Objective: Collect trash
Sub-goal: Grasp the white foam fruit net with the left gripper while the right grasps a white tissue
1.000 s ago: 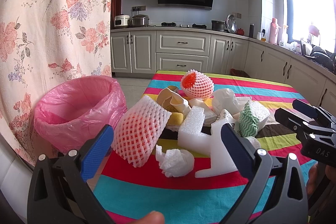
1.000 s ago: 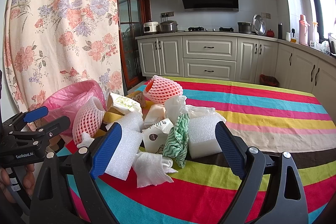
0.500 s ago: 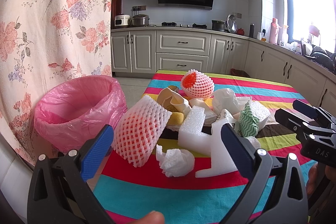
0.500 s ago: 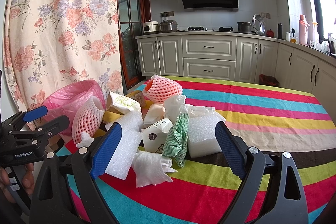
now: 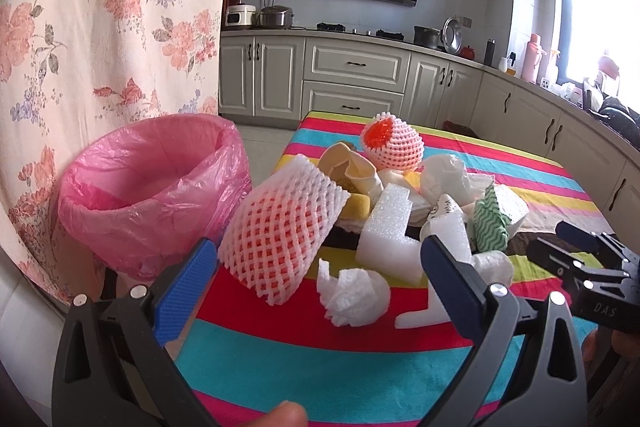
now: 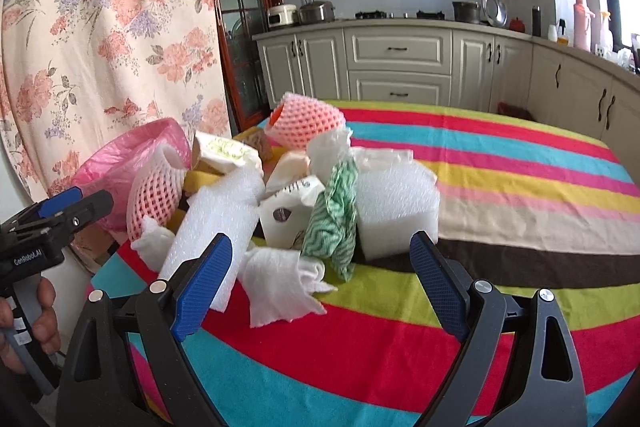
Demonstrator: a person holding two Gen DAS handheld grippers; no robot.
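A pile of trash lies on the striped tablecloth (image 5: 280, 359): a foam fruit net (image 5: 280, 227) at the near left, a crumpled white tissue (image 5: 352, 293), white foam pieces (image 5: 386, 231), a green-white cloth (image 5: 490, 227) and a second fruit net (image 5: 392, 143) at the back. A bin lined with a pink bag (image 5: 152, 187) stands left of the table. My left gripper (image 5: 320, 279) is open and empty, just short of the net and tissue. My right gripper (image 6: 320, 271) is open and empty before a tissue (image 6: 280, 283), the cloth (image 6: 334, 219) and a foam block (image 6: 396, 207).
A floral curtain (image 5: 100, 27) hangs at the left behind the bin. Kitchen cabinets and counter (image 5: 360, 75) run along the back and right. The tablecloth's right half (image 6: 520, 187) is bare. Each gripper shows at the edge of the other's view.
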